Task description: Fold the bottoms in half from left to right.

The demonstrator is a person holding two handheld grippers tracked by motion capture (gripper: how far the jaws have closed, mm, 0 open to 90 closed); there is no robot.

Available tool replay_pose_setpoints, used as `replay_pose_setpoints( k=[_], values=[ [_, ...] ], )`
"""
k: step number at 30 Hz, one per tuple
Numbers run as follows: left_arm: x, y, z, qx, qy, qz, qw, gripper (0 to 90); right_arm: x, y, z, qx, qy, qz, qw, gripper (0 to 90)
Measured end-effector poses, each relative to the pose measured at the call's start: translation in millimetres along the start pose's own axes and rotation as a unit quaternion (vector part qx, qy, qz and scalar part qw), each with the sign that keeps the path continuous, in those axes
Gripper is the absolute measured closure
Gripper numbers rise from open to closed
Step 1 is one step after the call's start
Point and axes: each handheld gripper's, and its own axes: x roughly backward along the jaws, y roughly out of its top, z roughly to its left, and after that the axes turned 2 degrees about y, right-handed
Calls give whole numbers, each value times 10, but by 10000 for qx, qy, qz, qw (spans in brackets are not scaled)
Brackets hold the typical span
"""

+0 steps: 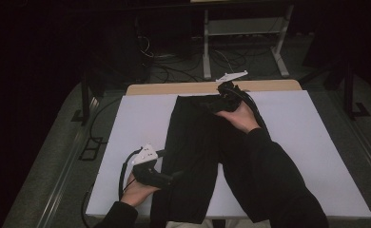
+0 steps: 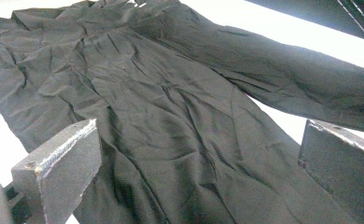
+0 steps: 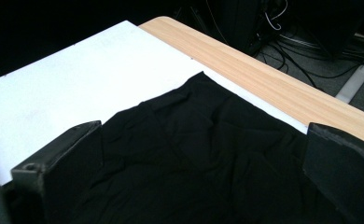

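Two claws over the black trousers

The black trousers (image 1: 198,152) lie flat on the white table (image 1: 317,156), long way from near to far, waist at the far end by the wooden edge (image 1: 174,89). On the left, my left gripper (image 1: 167,179) sits at the near left leg, pointing right at the cloth; its jaws are wide open and hold nothing. On the right, my right gripper (image 1: 224,97) hangs over the far waist (image 3: 203,116), also wide open, cloth just under it. I think the right one is closer to a grab.
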Motion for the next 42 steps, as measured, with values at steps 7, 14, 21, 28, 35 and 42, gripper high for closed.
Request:
replay_pose_setpoints(
  k=[7, 14, 21, 28, 35, 42],
  values=[
    [4, 1, -1, -4, -22, -3, 10000, 0, -174, 60, 43, 11, -85, -89, 9999, 0],
    [6, 1, -3, 6, -28, -19, 10000, 0, -335, 130, 70, -72, -99, -86, 9999, 0],
    [10, 1, -5, 19, -49, -47, 10000, 0, -527, 203, 109, -107, -146, -56, 9998, 0],
    [24, 4, -3, 25, -50, -75, 10000, 0, -667, 218, 115, -241, -193, -72, 9995, 0],
    [28, 4, 2, 37, -59, -89, 9999, 0, -827, 252, 133, -316, -195, -85, 9993, 0],
    [31, 4, 2, 65, -75, -108, 9999, 0, -988, 262, 165, -420, -212, -67, 9989, 0]
  ],
)
